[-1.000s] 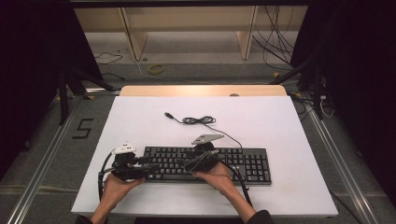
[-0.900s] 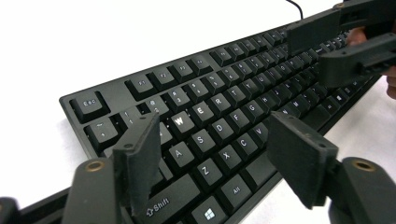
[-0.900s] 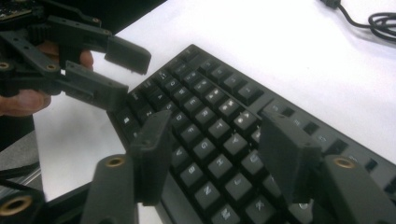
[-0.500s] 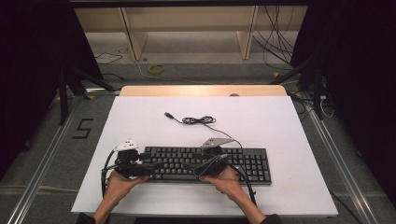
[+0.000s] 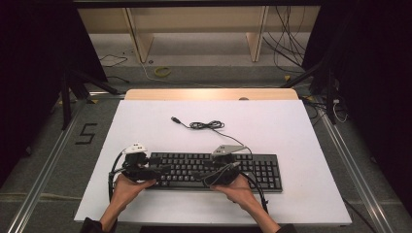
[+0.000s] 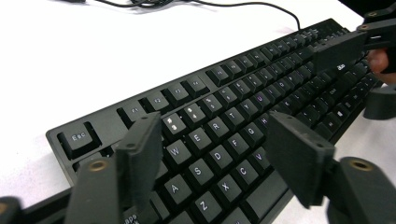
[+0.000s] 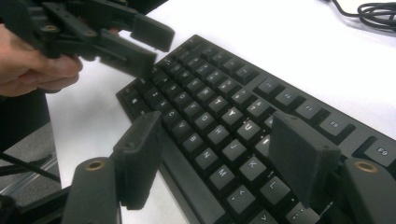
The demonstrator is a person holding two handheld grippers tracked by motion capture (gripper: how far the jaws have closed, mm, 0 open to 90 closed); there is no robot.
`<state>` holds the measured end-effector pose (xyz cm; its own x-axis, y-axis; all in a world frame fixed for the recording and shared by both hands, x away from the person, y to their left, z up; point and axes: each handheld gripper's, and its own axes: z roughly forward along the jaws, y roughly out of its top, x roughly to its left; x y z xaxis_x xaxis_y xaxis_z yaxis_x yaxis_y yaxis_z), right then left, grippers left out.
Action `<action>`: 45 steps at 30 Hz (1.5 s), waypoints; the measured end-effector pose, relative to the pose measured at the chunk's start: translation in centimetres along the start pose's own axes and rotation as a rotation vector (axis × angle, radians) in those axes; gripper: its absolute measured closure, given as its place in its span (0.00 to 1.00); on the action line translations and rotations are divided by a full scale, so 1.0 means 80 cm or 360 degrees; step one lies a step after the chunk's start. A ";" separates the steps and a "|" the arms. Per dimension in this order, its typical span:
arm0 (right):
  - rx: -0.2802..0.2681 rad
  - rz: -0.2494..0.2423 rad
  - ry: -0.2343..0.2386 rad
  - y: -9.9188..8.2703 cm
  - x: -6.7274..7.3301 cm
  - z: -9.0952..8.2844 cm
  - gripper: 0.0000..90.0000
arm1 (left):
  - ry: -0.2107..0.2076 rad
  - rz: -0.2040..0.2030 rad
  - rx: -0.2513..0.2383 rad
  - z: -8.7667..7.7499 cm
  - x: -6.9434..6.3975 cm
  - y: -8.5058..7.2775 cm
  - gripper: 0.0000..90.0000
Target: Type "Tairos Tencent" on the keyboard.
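1. L gripper [image 5: 163, 171] hovers over the keyboard's [image 5: 214, 170] left end, jaws spread with only keys showing between them; nothing pinched. They have just been narrowing a bit, with no thing caught between.
2. R gripper [image 5: 206, 177] sits over the mid keys, jaws spread wide, having just been opening; nothing gripped either.
3. Likely why: both point inward across the key rows from the near edge, like two hands set to type or press keys, so the pads stay apart, above the caps, not clamped on the board.
4. Keyboard lies flat on the white table [image 5: 291, 131], near the front edge, long side parallel to that edge, roughly centred w/ its numpad end to the right.
5. Looks: black, full-size, low matte caps w/ pale legends; Esc, F-row, QWERTY letters readable in the left gripper view [image 6: 205, 135]. Rigid, flat, unlikely to slide much under a light press.
6. Its thin black cable [image 5: 206, 125] runs from the back edge to a loose coil farther back on the table, plug lying free, not connected to anything visible.
7. Beyond: floor w/ a "5" mark [image 5: 87, 133] to the left, wooden shelf legs and stray wires behind.
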<state>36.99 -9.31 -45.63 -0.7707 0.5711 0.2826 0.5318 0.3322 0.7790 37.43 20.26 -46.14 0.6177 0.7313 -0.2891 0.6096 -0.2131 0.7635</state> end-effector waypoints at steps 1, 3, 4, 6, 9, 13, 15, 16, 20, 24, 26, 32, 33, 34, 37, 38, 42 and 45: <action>-0.0001 -0.0008 -0.0001 0.000 0.000 -0.001 0.39 | 0.0002 0.0006 0.0005 0.001 0.000 0.001 0.46; 0.0000 -0.0009 0.0002 -0.001 0.001 -0.002 0.39 | -0.0004 0.0003 0.0009 0.002 0.001 0.002 0.51; -0.0001 -0.0009 0.0004 -0.001 0.002 -0.002 0.39 | -0.0005 0.0013 0.0016 0.003 0.001 0.003 0.55; -0.0008 -0.0010 0.0003 -0.001 0.002 -0.004 0.39 | 0.0006 0.0027 0.0029 0.005 0.002 0.005 0.62; -0.0016 -0.0011 0.0009 -0.002 0.002 -0.005 0.39 | 0.0008 0.0049 0.0053 0.009 0.002 0.006 0.71; -0.0010 -0.0020 0.0015 -0.003 0.003 -0.006 0.39 | 0.0021 0.0077 0.0096 0.015 0.002 0.007 0.81; -0.0007 -0.0026 0.0015 -0.004 0.004 -0.006 0.39 | 0.0019 0.0085 0.0111 0.017 0.002 0.007 0.86; -0.0006 -0.0031 0.0015 -0.004 0.003 -0.006 0.39 | 0.0023 0.0087 0.0116 0.018 0.002 0.008 0.88; -0.0003 -0.0034 0.0013 -0.005 0.003 -0.007 0.39 | 0.0020 0.0100 0.0127 0.023 0.002 0.008 0.93; -0.0001 -0.0027 0.0011 -0.006 0.003 -0.007 0.39 | 0.0012 0.0115 0.0146 0.027 0.001 0.009 0.97; -0.0001 -0.0031 0.0009 -0.007 0.003 -0.007 0.39 | 0.0016 0.0125 0.0166 0.030 0.001 0.008 0.99; 0.0000 -0.0032 0.0008 -0.007 0.003 -0.007 0.39 | 0.0026 0.0123 0.0190 0.036 0.001 0.008 0.99; 0.0001 -0.0033 0.0009 -0.007 0.003 -0.007 0.39 | 0.0025 0.0126 0.0193 0.036 0.002 0.008 0.99; 0.0004 -0.0033 0.0008 -0.007 0.003 -0.007 0.39 | 0.0026 0.0130 0.0196 0.037 0.002 0.009 0.99; 0.0008 -0.0031 0.0009 -0.008 0.003 -0.007 0.39 | 0.0031 0.0124 0.0201 0.039 0.003 0.009 0.99; 0.0008 -0.0030 0.0010 -0.008 0.004 -0.007 0.39 | 0.0031 0.0129 0.0202 0.040 0.003 0.009 0.99; 0.0007 -0.0031 0.0010 -0.008 0.003 -0.007 0.39 | 0.0031 0.0127 0.0208 0.043 0.003 0.008 0.99; 0.0006 -0.0029 0.0011 -0.008 0.003 -0.007 0.39 | 0.0045 0.0133 0.0236 0.045 0.002 0.007 0.99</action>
<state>36.25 -9.77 -45.76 -0.7825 0.5600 0.2722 0.5191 0.3452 0.7819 39.66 17.92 -47.85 0.6565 0.7244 -0.2104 0.6246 -0.3655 0.6901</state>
